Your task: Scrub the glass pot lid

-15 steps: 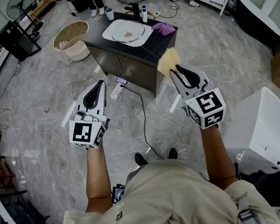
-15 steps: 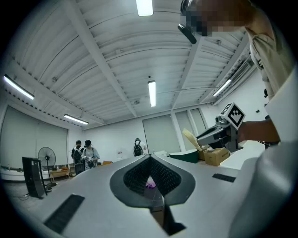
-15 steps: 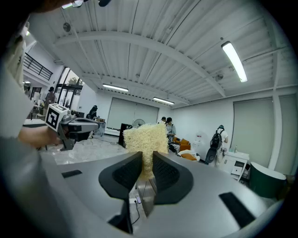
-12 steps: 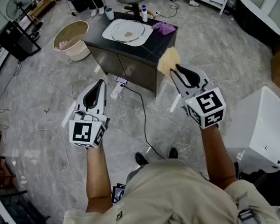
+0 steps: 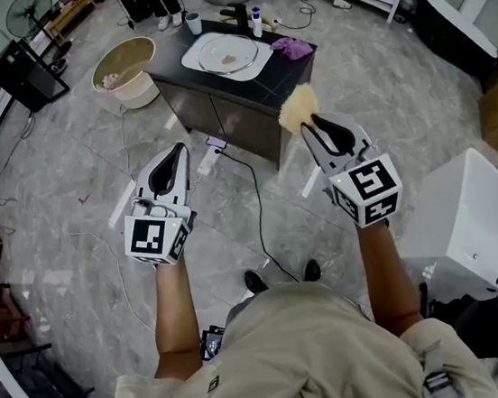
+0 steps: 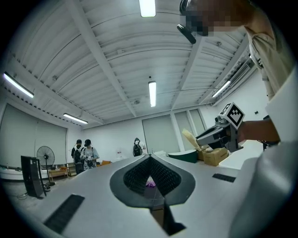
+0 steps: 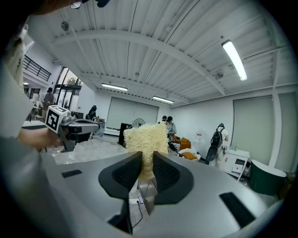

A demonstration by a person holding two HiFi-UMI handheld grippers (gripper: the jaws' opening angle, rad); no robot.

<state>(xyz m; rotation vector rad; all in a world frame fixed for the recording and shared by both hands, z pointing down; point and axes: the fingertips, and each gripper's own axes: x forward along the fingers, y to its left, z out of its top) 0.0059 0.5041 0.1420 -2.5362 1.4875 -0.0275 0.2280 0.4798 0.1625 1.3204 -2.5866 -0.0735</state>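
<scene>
The glass pot lid (image 5: 228, 55) lies on a white tray (image 5: 256, 67) on top of a dark cabinet (image 5: 219, 106), far ahead of both grippers. My right gripper (image 5: 310, 125) is shut on a pale yellow scrubbing sponge (image 5: 299, 107), which sticks out past the jaws; in the right gripper view the sponge (image 7: 145, 139) fills the gap between the jaws of that gripper (image 7: 147, 159). My left gripper (image 5: 175, 150) is held level beside it, shut with nothing in it (image 6: 150, 161). Both hover over the floor, short of the cabinet.
On the cabinet are a purple cloth (image 5: 292, 48), a small bottle (image 5: 257, 23) and a cup (image 5: 195, 23). A beige basin (image 5: 127, 68) stands to its left. A black cable (image 5: 255, 204) runs over the marble floor. A white box (image 5: 472, 220) stands at the right. People stand behind the cabinet.
The head view has shifted slightly; both grippers keep the same pose and the sponge stays clamped.
</scene>
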